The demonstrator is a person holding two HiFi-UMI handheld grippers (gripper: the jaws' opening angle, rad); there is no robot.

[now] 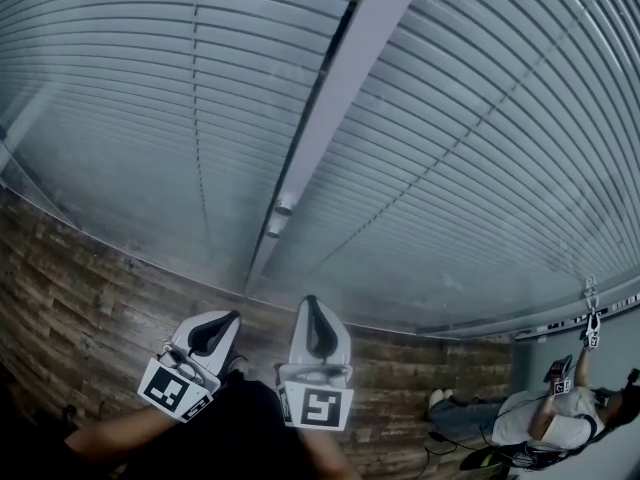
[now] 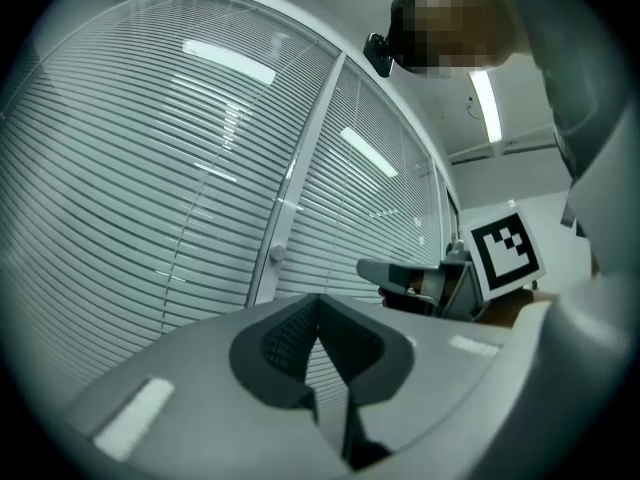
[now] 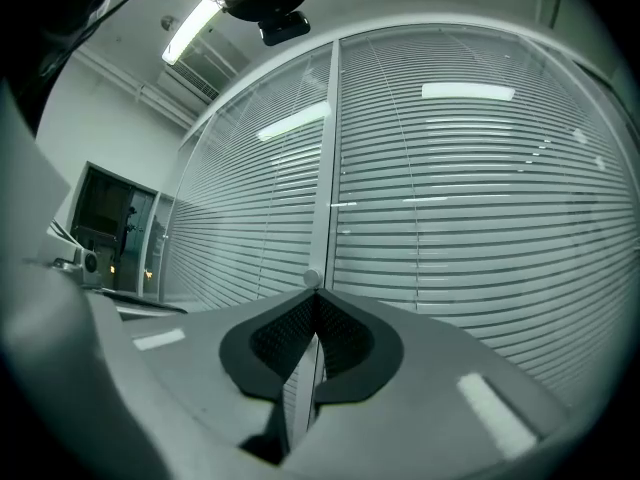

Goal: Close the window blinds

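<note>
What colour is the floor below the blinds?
The floor is brown wood planking; head view shows it best.

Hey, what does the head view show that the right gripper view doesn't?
Only the head view: the wood-plank floor and a second person at lower right, one arm raised. Only the right gripper view: a lit ceiling light and a dark framed opening at far left. Both: the slatted blinds, the white post between them and its small knob.

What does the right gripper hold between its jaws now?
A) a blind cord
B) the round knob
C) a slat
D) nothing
D: the right gripper has its jaws together and empty; the round knob sits beyond them on the post.
</note>
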